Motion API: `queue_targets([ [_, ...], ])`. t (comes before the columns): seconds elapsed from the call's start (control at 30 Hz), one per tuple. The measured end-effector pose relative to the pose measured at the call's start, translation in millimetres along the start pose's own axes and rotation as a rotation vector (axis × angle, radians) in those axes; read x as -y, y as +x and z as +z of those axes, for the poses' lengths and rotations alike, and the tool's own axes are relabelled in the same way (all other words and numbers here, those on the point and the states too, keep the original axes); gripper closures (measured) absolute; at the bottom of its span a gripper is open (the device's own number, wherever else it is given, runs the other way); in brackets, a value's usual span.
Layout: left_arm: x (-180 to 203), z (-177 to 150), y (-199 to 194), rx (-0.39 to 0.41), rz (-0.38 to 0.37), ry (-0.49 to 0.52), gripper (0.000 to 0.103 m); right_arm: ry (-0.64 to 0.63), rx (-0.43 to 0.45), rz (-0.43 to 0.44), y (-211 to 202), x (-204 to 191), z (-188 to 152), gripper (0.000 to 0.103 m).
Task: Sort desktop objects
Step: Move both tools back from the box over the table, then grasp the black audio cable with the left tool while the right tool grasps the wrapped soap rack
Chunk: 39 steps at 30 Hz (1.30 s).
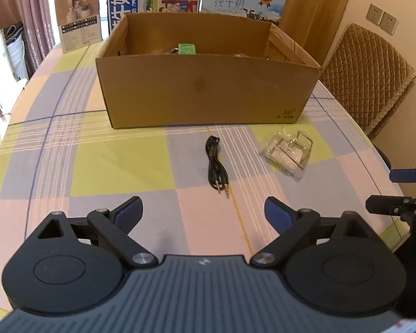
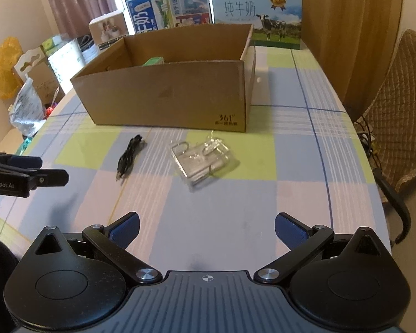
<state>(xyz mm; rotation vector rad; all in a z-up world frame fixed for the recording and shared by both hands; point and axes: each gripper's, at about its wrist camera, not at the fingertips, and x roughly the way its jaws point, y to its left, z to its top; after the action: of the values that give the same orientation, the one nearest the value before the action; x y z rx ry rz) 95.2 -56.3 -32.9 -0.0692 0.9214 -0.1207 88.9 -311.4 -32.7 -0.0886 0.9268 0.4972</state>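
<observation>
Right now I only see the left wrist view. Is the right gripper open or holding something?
Observer: The right gripper is open and empty, short of the clear packet.
Operator: What's off the table's left edge?
Observer: A yellow bag and a crumpled plastic bag sit beyond it.
Operator: Can you read the box's print?
Observer: Yes, the cardboard box reads 361° at its near right corner.

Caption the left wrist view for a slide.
Open left gripper faces a coiled black audio cable and clear plastic package before a cardboard box.
</observation>
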Motion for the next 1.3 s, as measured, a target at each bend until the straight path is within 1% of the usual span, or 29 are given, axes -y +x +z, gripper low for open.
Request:
queue_targets([
  [0.17,3.1,-3.6,9.4,-0.022,-0.016,0.013,0.011,0.005,-0.015,0.002,6.4,4.4,-5.5,0.002],
  [0.37,6.4,0.1,23.8,-0.040,-0.006,0.034,0.012,0.011,-0.034,0.011,15.9,8.8,-6.2,0.002],
  [0.5,8.4,5.1,35.7,-0.054,-0.021,0.041,0.016,-0.018,-0.034,0.014,25.1,9.1,-5.6,0.002],
  [0.67,12.2,11.9,53.2,-0.069,-0.017,0.062,0.025,-0.042,-0.040,0.030,38.8,9.7,-1.5,0.003],
  [0.9,15.8,22.5,78.3,-0.078,-0.016,0.085,0.029,-0.099,-0.033,0.045,62.4,11.9,13.4,0.007],
  [0.97,15.6,25.3,86.3,-0.081,-0.017,0.089,0.034,-0.132,-0.031,0.053,69.7,12.0,17.6,0.007],
  [1.13,16.9,32.2,104.4,-0.103,-0.032,0.107,0.054,-0.195,-0.028,0.079,87.3,12.1,25.9,0.007],
  [1.3,19.2,34.7,115.1,-0.110,-0.023,0.133,0.060,-0.260,-0.012,0.089,102.1,10.4,31.5,0.007],
])
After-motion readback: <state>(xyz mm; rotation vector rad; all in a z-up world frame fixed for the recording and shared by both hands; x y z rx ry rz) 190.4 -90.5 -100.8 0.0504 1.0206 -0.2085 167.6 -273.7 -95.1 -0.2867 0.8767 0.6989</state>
